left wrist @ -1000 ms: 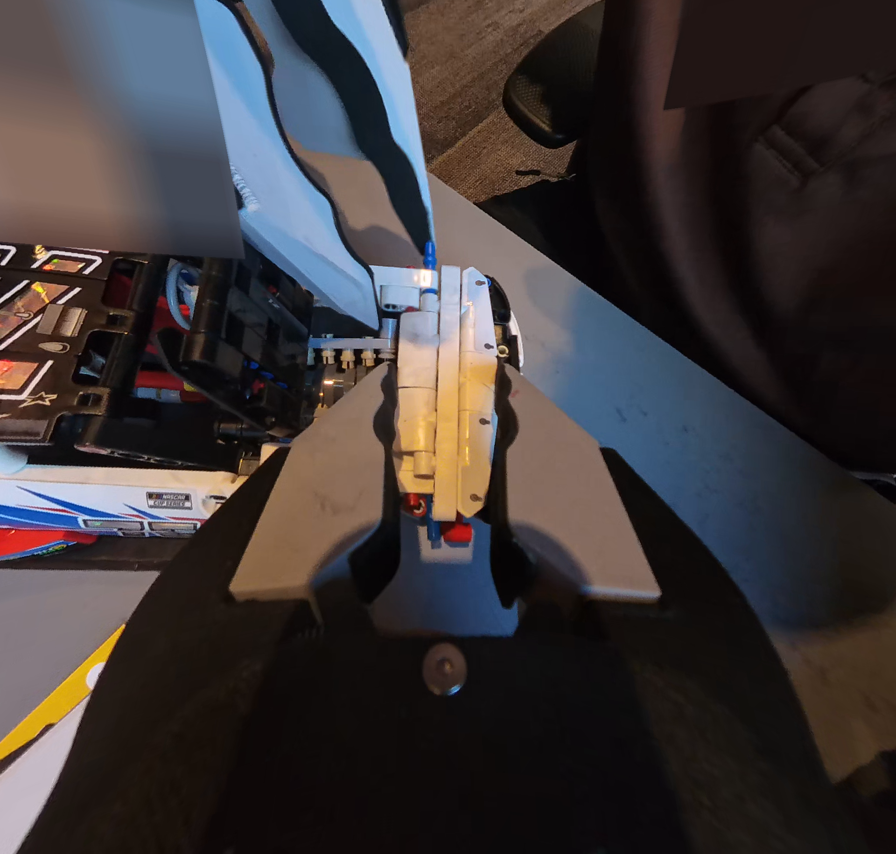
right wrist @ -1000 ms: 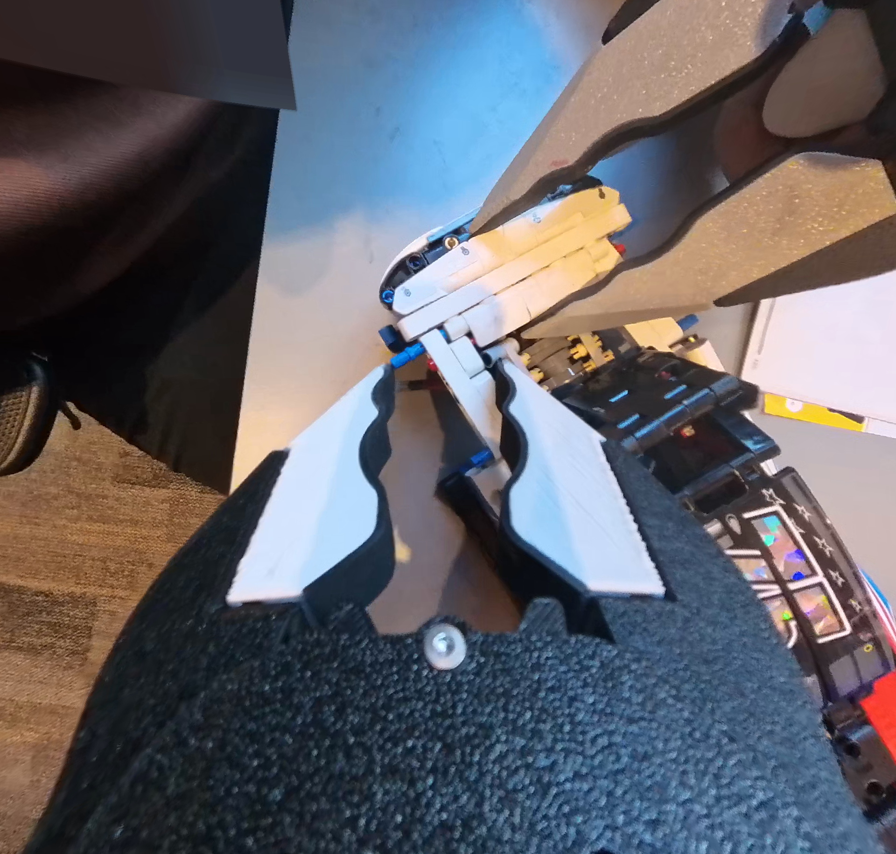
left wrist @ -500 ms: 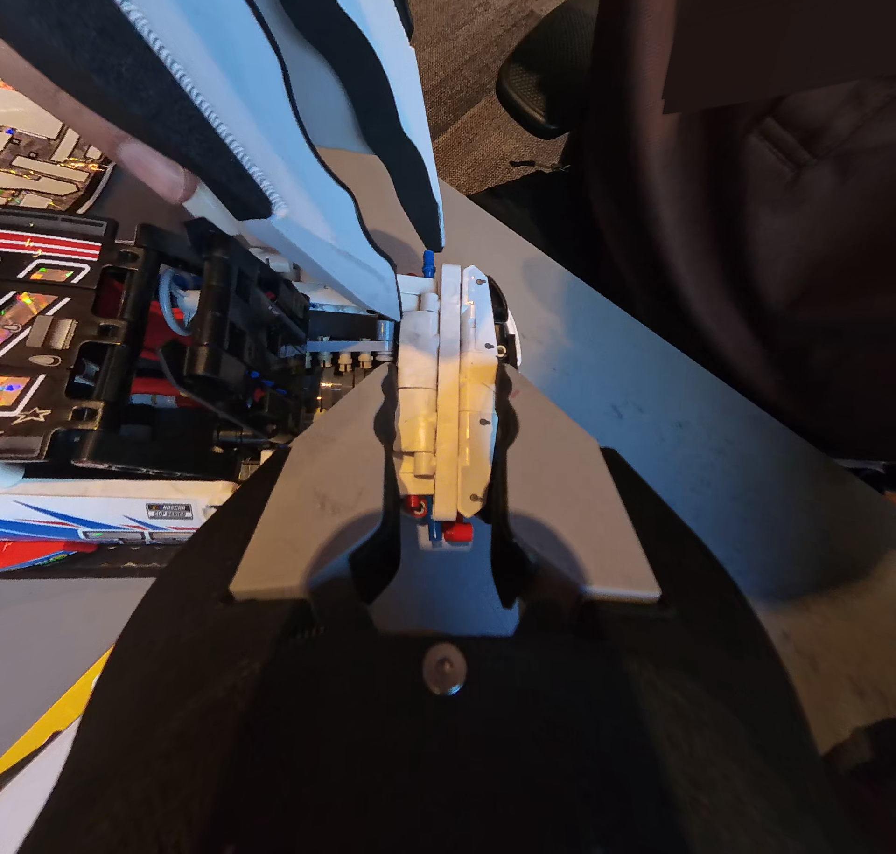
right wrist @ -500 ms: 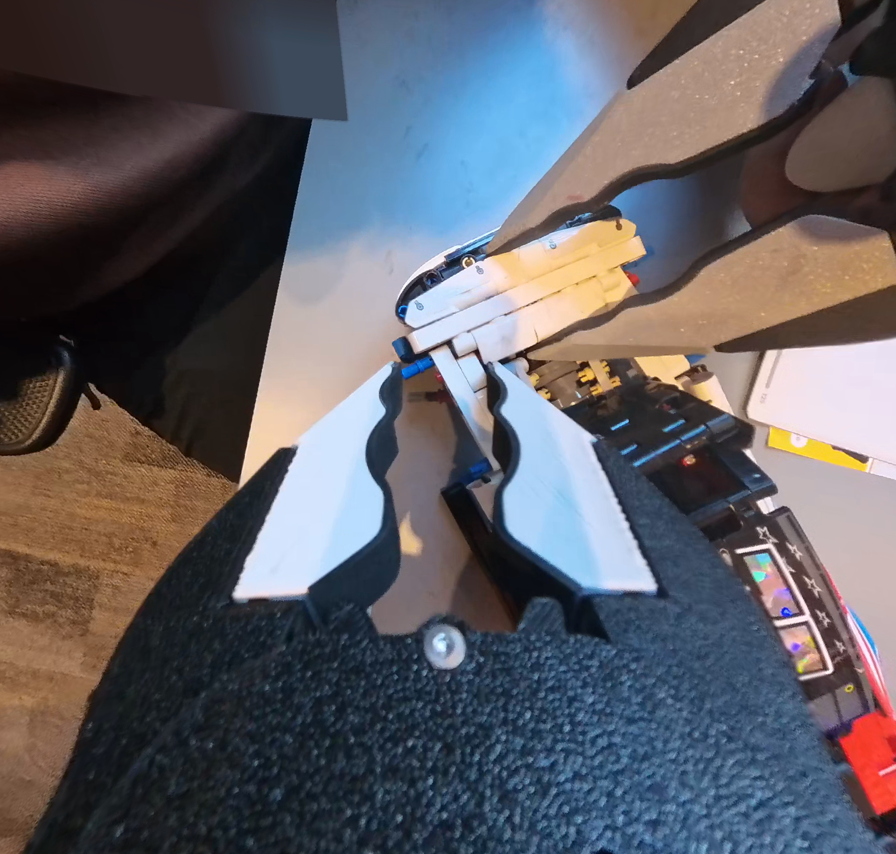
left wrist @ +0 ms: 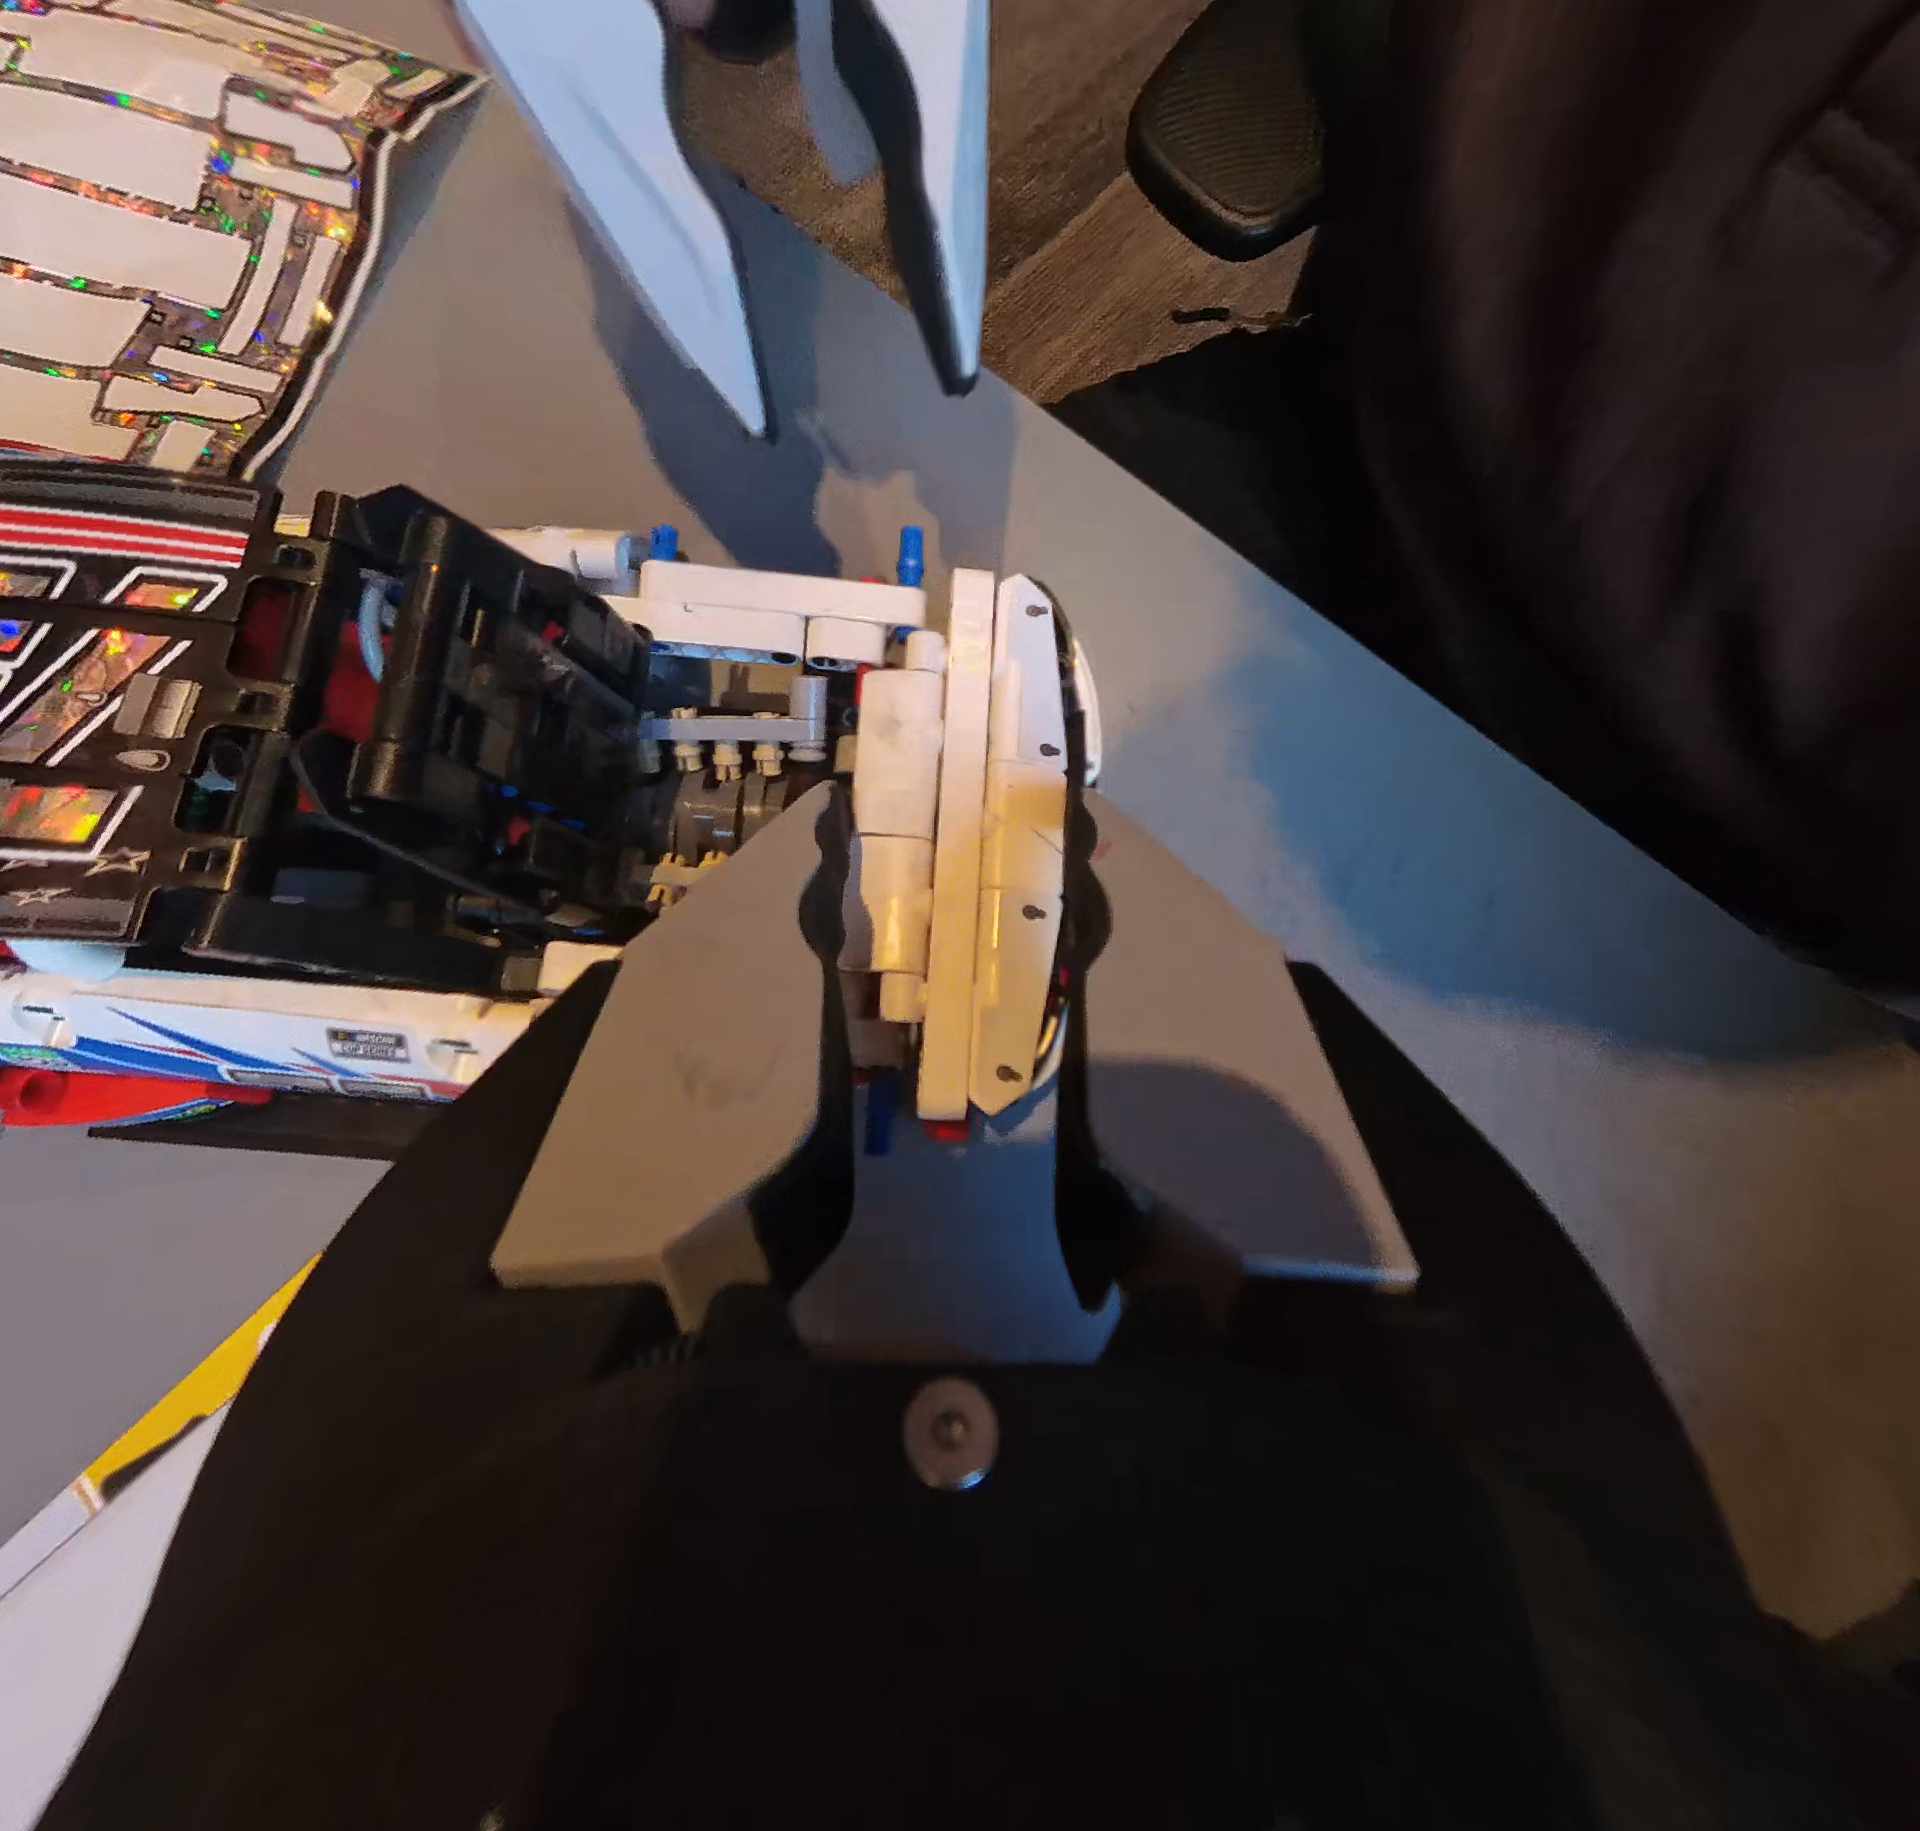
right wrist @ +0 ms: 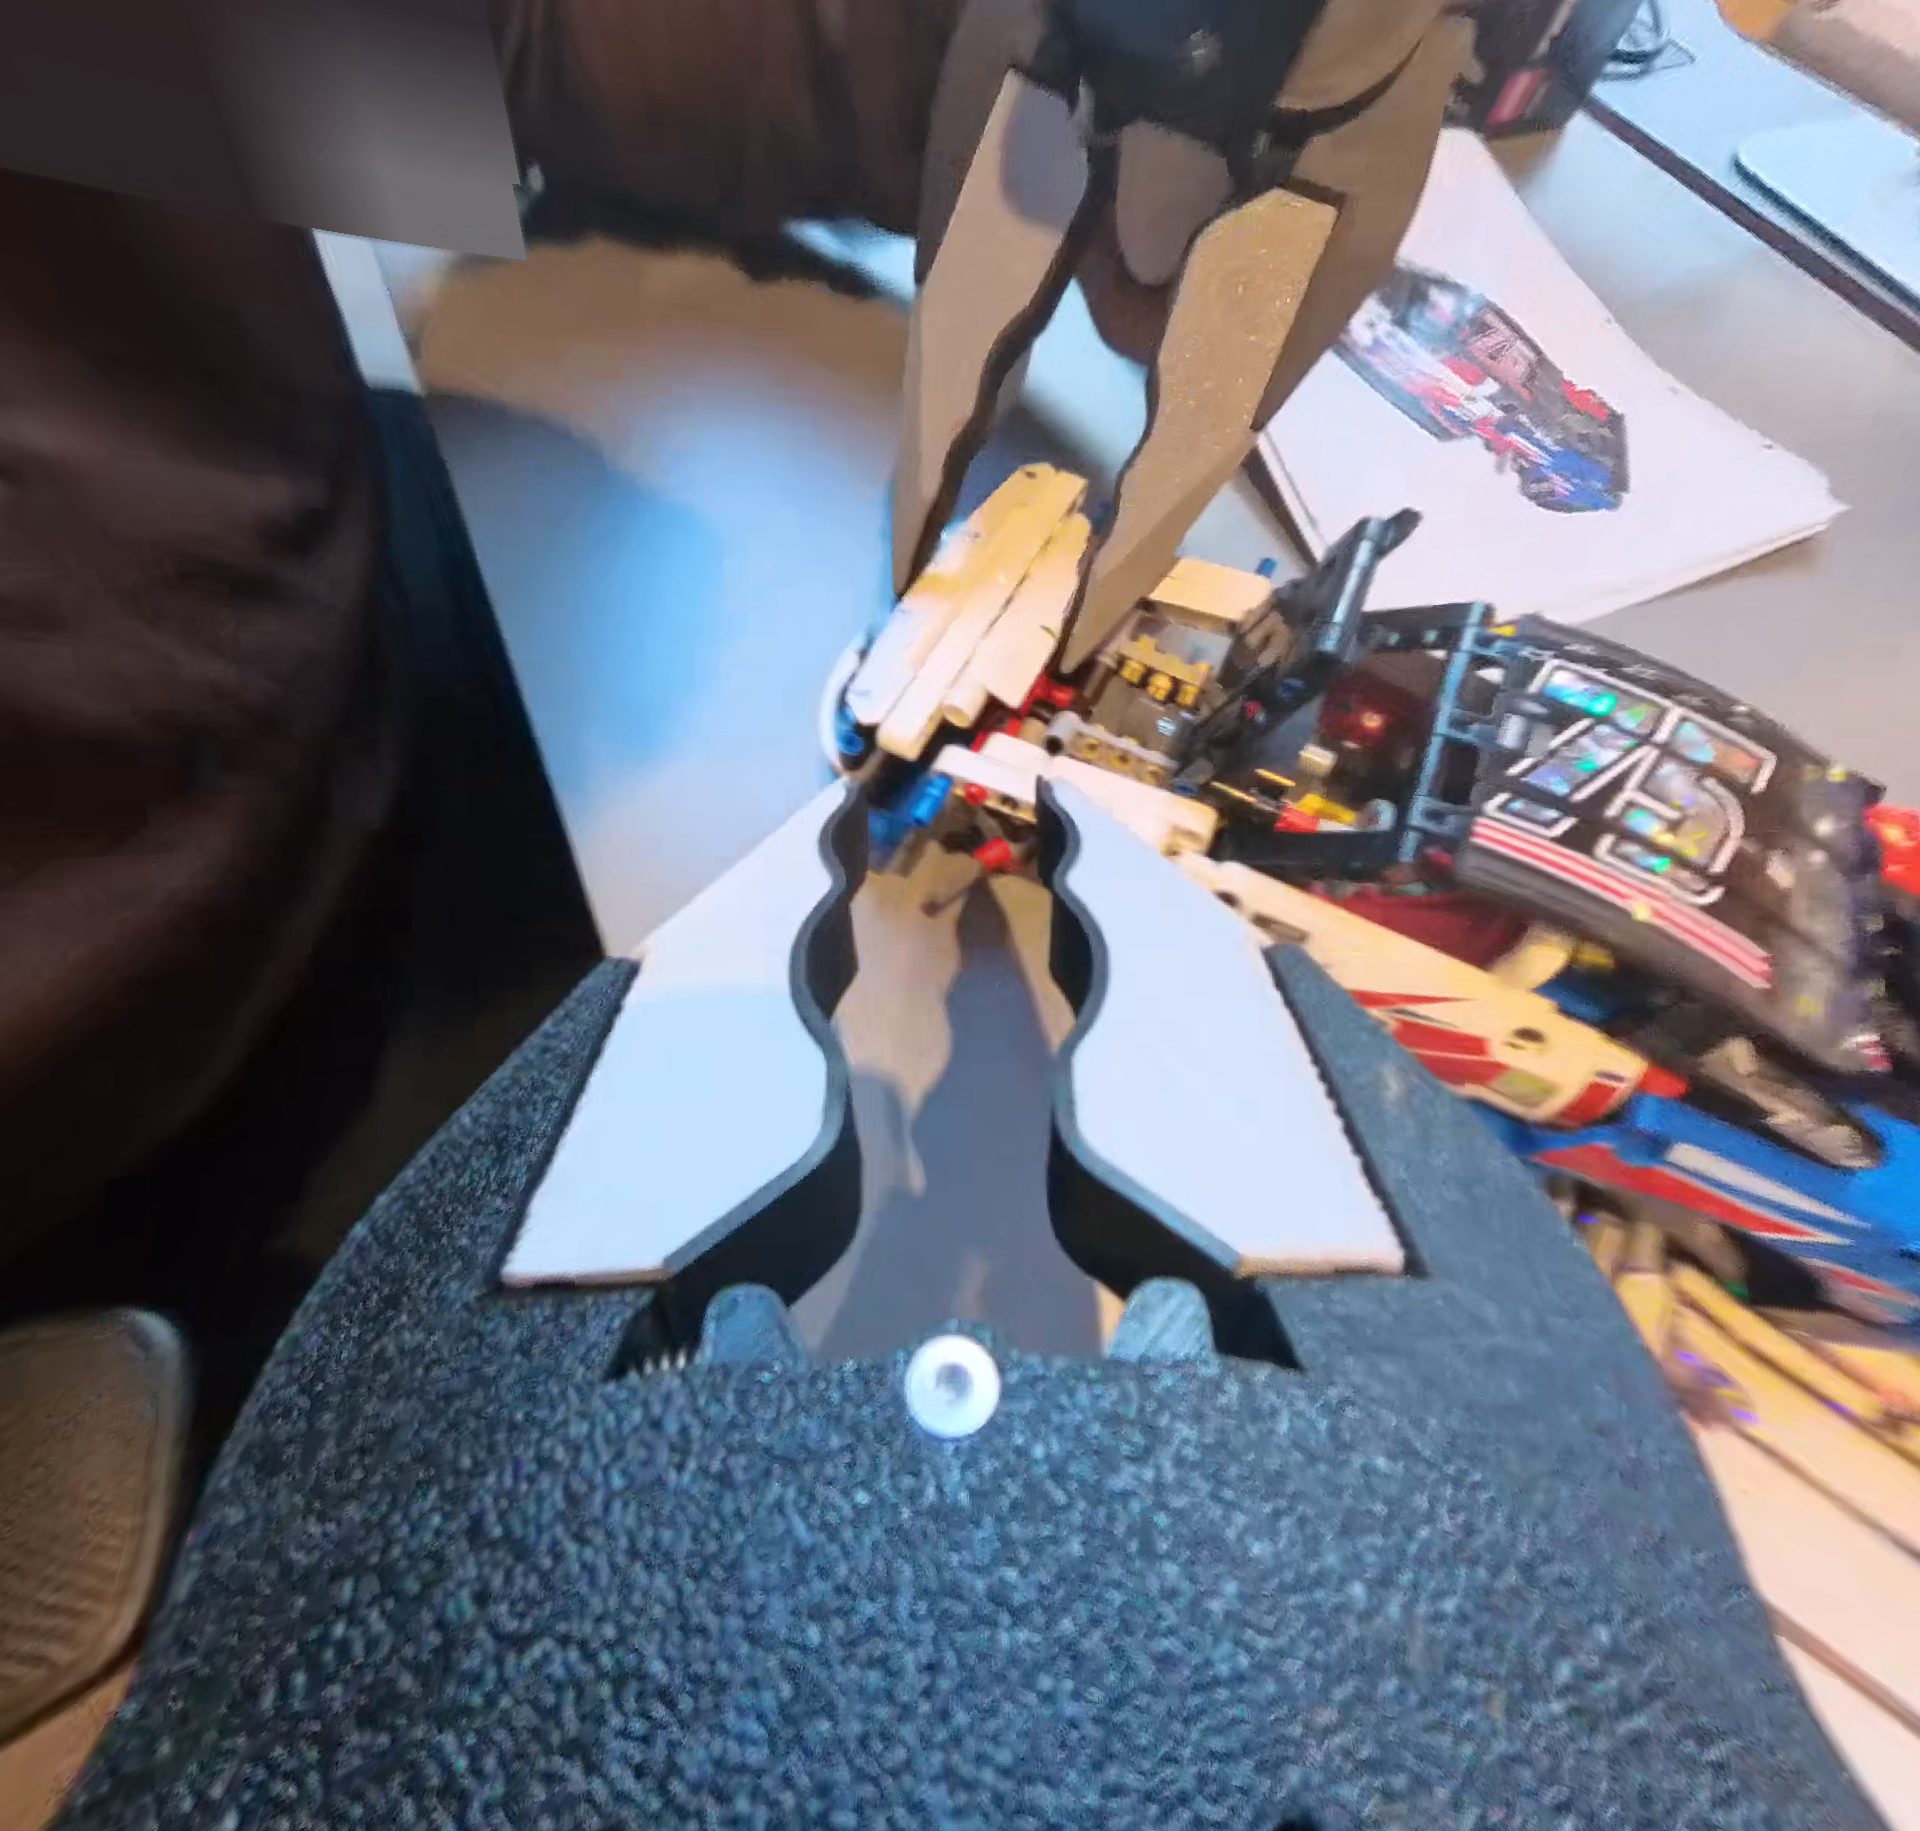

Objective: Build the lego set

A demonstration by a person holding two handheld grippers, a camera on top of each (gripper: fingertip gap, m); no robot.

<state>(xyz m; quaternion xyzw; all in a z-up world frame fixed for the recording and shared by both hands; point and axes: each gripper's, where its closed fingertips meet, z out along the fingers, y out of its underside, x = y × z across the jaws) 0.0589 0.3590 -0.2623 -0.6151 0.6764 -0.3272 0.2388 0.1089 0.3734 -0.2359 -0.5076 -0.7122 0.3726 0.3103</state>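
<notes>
Left wrist view. Left gripper [left wrist: 956, 815] closed round the white bumper panel [left wrist: 977, 846] at the end of the lego race car [left wrist: 416, 742]; both grey fingers press the panel's flanks. Car lies on the grey table [left wrist: 1403, 898], near its edge, black roof section toward frame left. A white beam [left wrist: 779, 602] with blue pins runs from the chassis to the panel. Right gripper [left wrist: 857, 410] hangs above the table beyond the car, jaws parted, holding nothing, tips clear of the bricks. Holographic sticker sheet [left wrist: 156, 202] at upper left.

Right wrist view. Right gripper [right wrist: 945, 805] jaws apart, empty; tips just short of the car's white and red pieces, contact not clear. Left gripper [right wrist: 997, 618] comes down from above, clamped on the bumper panel [right wrist: 977, 618]. Car's black body [right wrist: 1558, 794] extends right. Instruction booklet [right wrist: 1507, 410] on the table behind.
</notes>
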